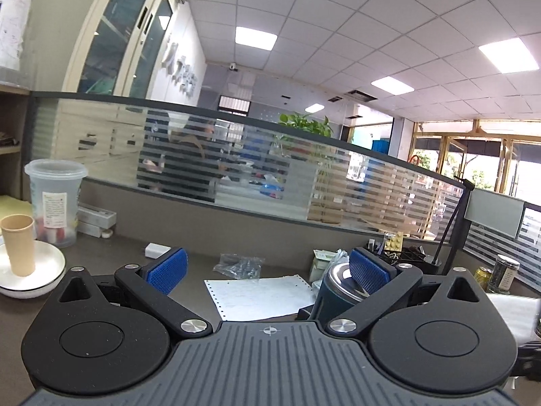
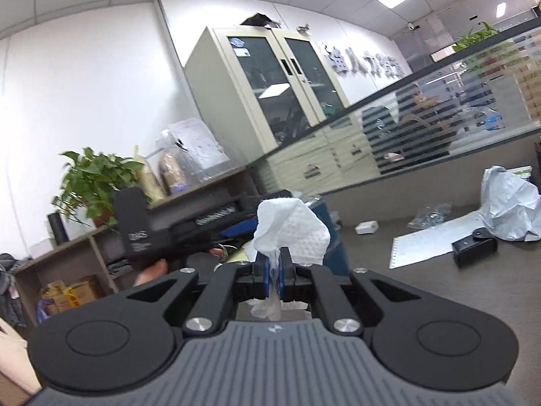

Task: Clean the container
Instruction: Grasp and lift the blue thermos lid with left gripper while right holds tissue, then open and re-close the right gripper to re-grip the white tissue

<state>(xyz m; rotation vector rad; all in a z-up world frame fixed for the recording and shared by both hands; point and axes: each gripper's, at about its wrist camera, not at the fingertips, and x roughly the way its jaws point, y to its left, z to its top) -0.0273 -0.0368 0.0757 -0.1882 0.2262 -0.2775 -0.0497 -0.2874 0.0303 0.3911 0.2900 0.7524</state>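
A dark blue cylindrical container (image 1: 333,299) with a metal rim stands on the desk at the right of the left wrist view. My left gripper (image 1: 267,269) is open, and its right pad (image 1: 367,275) overlaps the container's mouth while the left pad (image 1: 165,270) stays far from it. My right gripper (image 2: 273,267) is shut on a crumpled white paper towel (image 2: 292,226). Just behind the towel in the right wrist view is the container (image 2: 326,215). There the left gripper (image 2: 169,226) reaches in from the left, held by a hand (image 2: 152,270).
A beige cup (image 1: 18,243) stands on a white plate (image 1: 44,270) beside a clear plastic tub (image 1: 55,199). A paper sheet (image 1: 260,296), a bag of screws (image 1: 240,265) and a small white box (image 1: 156,249) lie before the glass partition (image 1: 270,176). A white plastic bag (image 2: 510,203) and a black box (image 2: 475,250) lie right.
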